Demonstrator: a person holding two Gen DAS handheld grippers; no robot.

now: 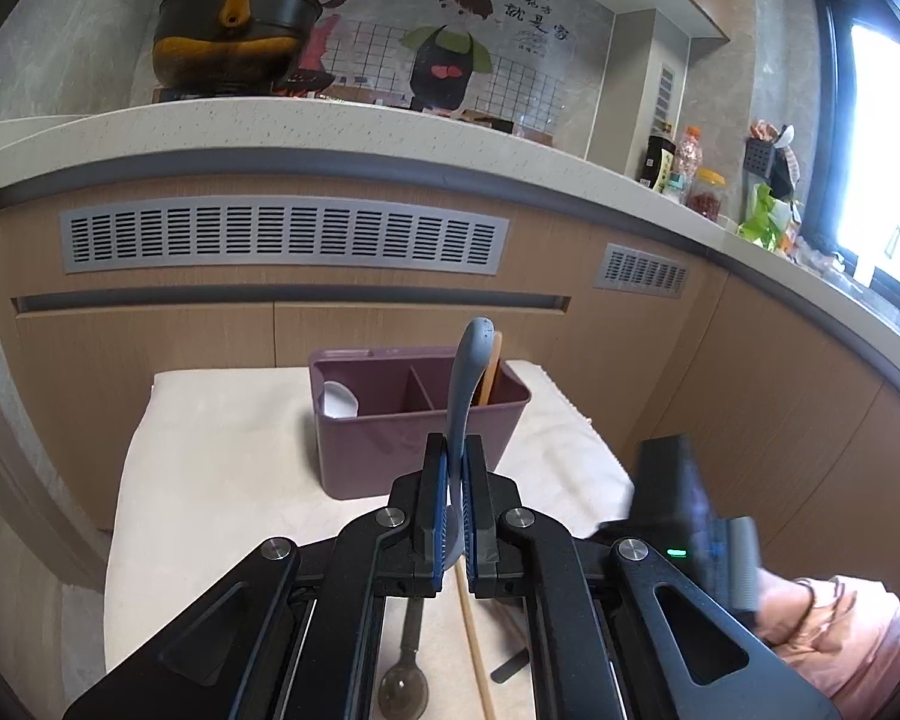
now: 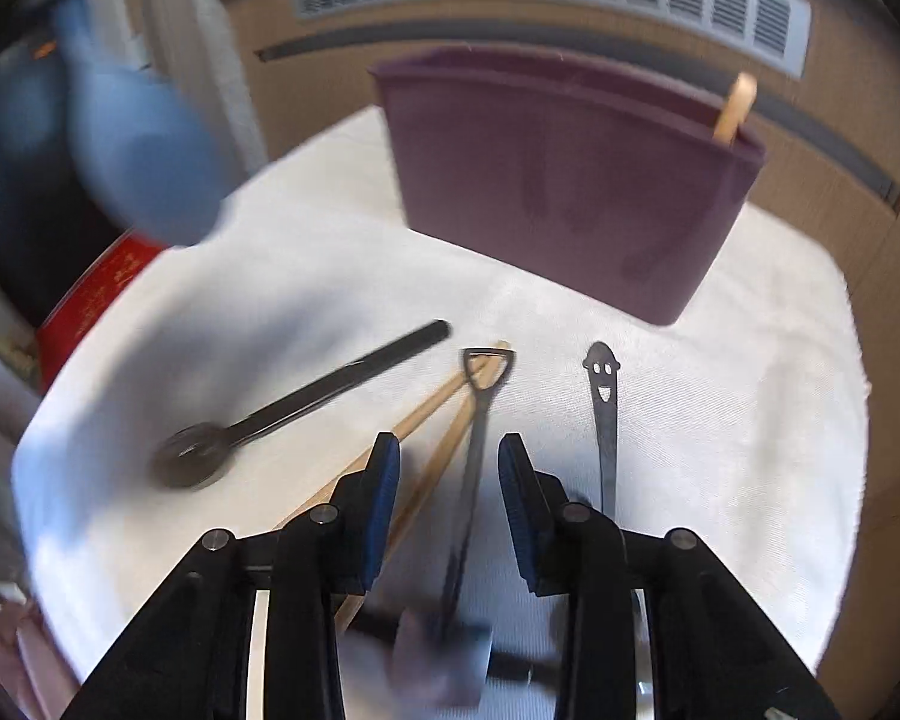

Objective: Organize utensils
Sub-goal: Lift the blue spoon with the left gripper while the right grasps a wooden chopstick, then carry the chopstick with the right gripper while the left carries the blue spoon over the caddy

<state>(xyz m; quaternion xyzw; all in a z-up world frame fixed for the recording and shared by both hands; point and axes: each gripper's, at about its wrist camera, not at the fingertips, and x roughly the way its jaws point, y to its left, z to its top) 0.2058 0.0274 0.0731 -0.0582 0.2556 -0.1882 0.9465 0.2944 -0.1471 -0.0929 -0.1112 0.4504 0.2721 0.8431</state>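
Note:
My left gripper (image 1: 455,450) is shut on a grey-blue spoon (image 1: 469,372), held upright above the table just in front of the purple utensil box (image 1: 390,438). The box has compartments; a white spoon (image 1: 339,401) lies in its left one and a wooden utensil (image 1: 491,375) stands in its right one. My right gripper (image 2: 449,450) is open, low over the white cloth (image 2: 330,276), its fingers either side of a dark shovel-handled utensil (image 2: 477,414). Two wooden chopsticks (image 2: 432,420), a black spoon (image 2: 258,420) and a smiley-handled utensil (image 2: 605,408) lie beside it. The box also shows in the right wrist view (image 2: 570,180).
The small cloth-covered table (image 1: 222,450) stands in front of wooden kitchen cabinets (image 1: 150,360) with grey vents. A black pot (image 1: 234,36) sits on the counter above. A red box (image 2: 96,294) lies past the table's left edge. The person's arm (image 1: 840,630) is at the right.

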